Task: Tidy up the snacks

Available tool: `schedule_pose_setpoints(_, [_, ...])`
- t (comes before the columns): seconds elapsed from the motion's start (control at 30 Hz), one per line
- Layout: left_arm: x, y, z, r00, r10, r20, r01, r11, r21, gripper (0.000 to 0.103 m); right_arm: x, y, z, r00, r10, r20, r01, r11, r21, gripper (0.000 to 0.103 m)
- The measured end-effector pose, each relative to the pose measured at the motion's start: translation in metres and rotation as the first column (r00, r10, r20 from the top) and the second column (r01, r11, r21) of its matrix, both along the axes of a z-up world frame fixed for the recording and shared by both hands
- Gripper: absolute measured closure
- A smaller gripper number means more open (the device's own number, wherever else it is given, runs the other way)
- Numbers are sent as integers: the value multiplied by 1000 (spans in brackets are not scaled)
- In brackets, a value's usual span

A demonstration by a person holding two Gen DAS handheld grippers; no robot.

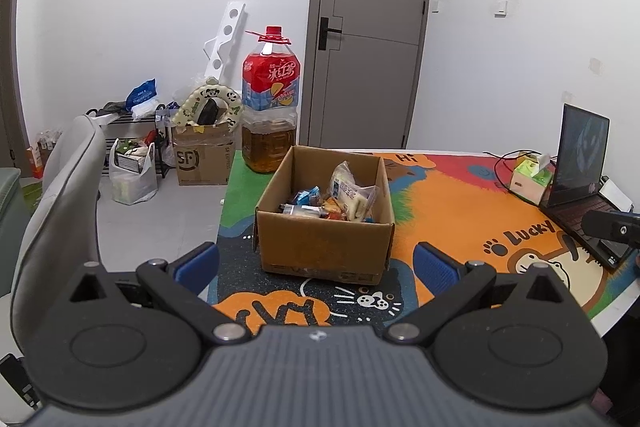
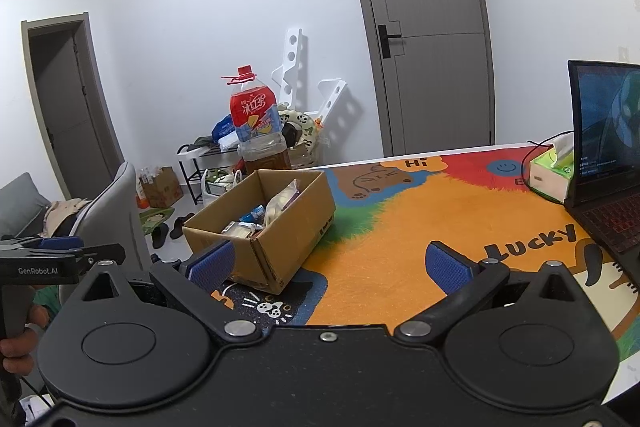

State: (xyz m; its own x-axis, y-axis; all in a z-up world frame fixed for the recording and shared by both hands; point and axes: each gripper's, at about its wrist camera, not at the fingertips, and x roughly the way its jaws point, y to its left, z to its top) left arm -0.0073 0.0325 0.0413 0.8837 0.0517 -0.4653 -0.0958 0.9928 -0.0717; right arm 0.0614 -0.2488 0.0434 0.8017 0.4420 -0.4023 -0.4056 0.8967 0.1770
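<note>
Left hand-held gripper (image 1: pixel 316 261): jaws spread wide, nothing between the blue pads, hovering just short of the cardboard box (image 1: pixel 324 243). Right hand-held gripper (image 2: pixel 326 265): likewise spread and empty, its left pad overlapping the box's near corner in view. Box sits on the counter (image 1: pixel 460 219), in front of the large tea bottle (image 1: pixel 270 99); snack packets (image 1: pixel 348 193) are already heaped inside, and none are visible lying outside it. Judged: packets light, crinkly film, slippery, contents crushable; best pinched at a sealed edge, gently. Left view looks straight into the box; right view shows it obliquely, plus the laptop (image 2: pixel 604 147) and tissue box (image 2: pixel 554 173) well right of the box.
</note>
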Motion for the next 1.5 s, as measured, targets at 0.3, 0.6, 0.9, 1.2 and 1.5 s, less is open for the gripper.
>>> schedule_pose_setpoints(0.3, [0, 3, 0, 1000, 2, -1, -2, 1000, -1, 1, -1, 3, 0, 1000, 7, 6, -7, 1000, -11, 0])
schedule_pose_setpoints(0.6, [0, 1, -1, 1000, -1, -4, 1, 1000, 1, 1, 0, 3, 0, 1000, 6, 3, -6, 1000, -8, 0])
schedule_pose_setpoints(0.9, [0, 3, -1, 1000, -1, -6, 1, 1000, -1, 1, 0, 2, -1, 1000, 4, 0, -4, 1000, -6, 0])
schedule_pose_setpoints(1.2, [0, 2, -2, 1000, -4, -6, 4, 1000, 1, 1, 0, 2, -1, 1000, 7, -2, -7, 1000, -10, 0])
schedule_pose_setpoints(1.5, [1, 2, -3, 1000, -5, -9, 5, 1000, -1, 1, 1, 1, -1, 1000, 6, -6, -6, 1000, -10, 0])
